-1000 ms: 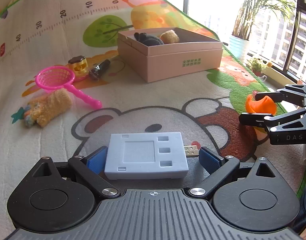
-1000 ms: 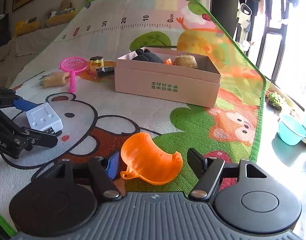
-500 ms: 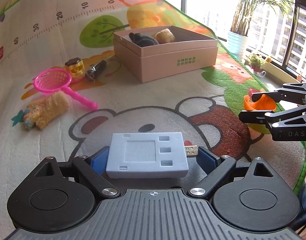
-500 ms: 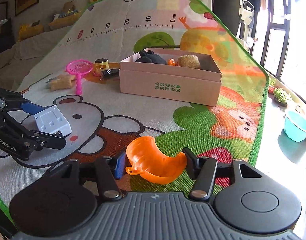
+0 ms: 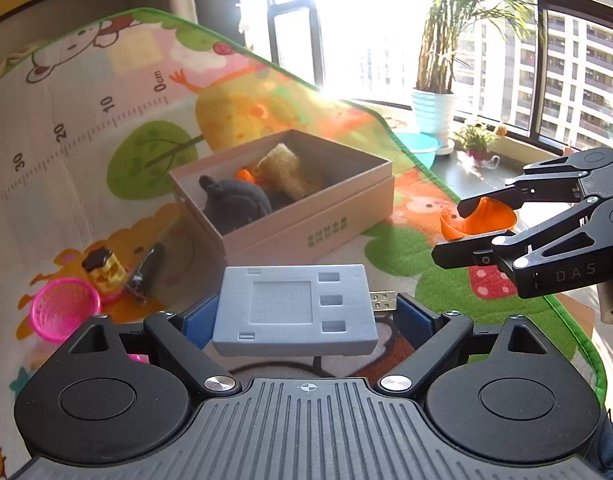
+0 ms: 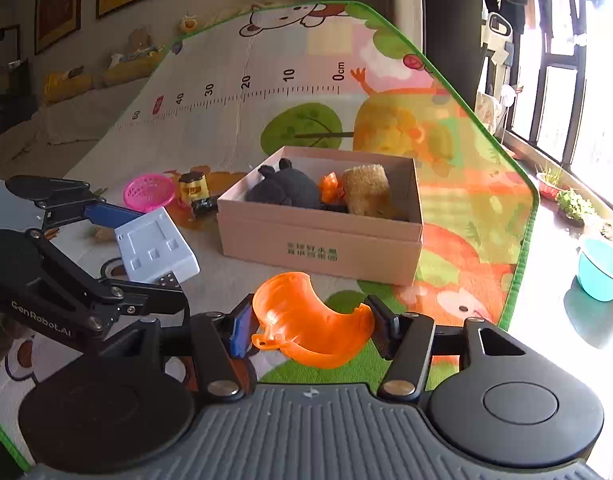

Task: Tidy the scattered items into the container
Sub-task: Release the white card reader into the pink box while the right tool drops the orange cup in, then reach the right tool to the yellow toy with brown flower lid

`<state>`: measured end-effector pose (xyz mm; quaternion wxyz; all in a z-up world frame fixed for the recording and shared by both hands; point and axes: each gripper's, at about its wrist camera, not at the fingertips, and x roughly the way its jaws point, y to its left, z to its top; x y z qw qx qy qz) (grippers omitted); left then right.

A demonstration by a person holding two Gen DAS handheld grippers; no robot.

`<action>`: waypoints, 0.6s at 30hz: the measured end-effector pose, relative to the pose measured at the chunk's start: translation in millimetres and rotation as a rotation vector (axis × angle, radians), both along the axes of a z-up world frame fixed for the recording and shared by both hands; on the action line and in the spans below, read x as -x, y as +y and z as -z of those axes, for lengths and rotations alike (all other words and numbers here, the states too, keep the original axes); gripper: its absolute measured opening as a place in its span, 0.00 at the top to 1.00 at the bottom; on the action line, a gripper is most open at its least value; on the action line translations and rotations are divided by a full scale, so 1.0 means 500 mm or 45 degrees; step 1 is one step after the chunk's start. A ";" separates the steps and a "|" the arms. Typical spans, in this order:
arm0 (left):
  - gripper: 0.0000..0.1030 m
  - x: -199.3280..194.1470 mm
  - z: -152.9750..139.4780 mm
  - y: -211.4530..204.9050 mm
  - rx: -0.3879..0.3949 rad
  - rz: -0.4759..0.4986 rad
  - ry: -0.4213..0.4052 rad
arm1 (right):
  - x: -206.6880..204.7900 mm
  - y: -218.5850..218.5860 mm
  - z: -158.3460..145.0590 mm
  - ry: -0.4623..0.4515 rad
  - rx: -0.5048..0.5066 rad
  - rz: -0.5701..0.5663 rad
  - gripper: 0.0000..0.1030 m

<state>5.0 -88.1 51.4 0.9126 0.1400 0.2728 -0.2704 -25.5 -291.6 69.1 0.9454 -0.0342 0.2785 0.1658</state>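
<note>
- The play mat (image 6: 234,128) carries everything, and my pink box (image 6: 318,240) sits open near its middle, ahead of both my grippers.
- Already inside the box: a dark plush toy (image 6: 286,190), a tan fuzzy block (image 6: 364,188) and a small orange piece (image 6: 329,186) between them.
- My left gripper (image 5: 302,312) is clamped on the grey device (image 5: 294,310), lifted clear of the mat.
- My right gripper (image 6: 310,326) grips the orange scoop (image 6: 306,326), its jaws having just closed on it.
- Left on the mat beside the box, I judge: the pink net (image 6: 149,191), a yellow jar (image 6: 192,186), a small dark item (image 6: 204,205).
</note>
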 end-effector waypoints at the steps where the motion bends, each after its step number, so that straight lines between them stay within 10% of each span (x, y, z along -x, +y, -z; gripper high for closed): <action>1: 0.08 -0.023 -0.006 -0.008 0.007 0.003 -0.016 | -0.027 -0.003 -0.013 -0.006 -0.021 0.003 0.45; 12: 0.08 -0.238 -0.077 -0.085 0.067 -0.011 -0.252 | -0.314 -0.025 -0.095 -0.103 -0.128 0.117 0.44; 18: 0.06 -0.307 -0.080 -0.087 0.079 -0.030 -0.224 | -0.385 -0.051 -0.100 -0.088 -0.218 0.223 0.24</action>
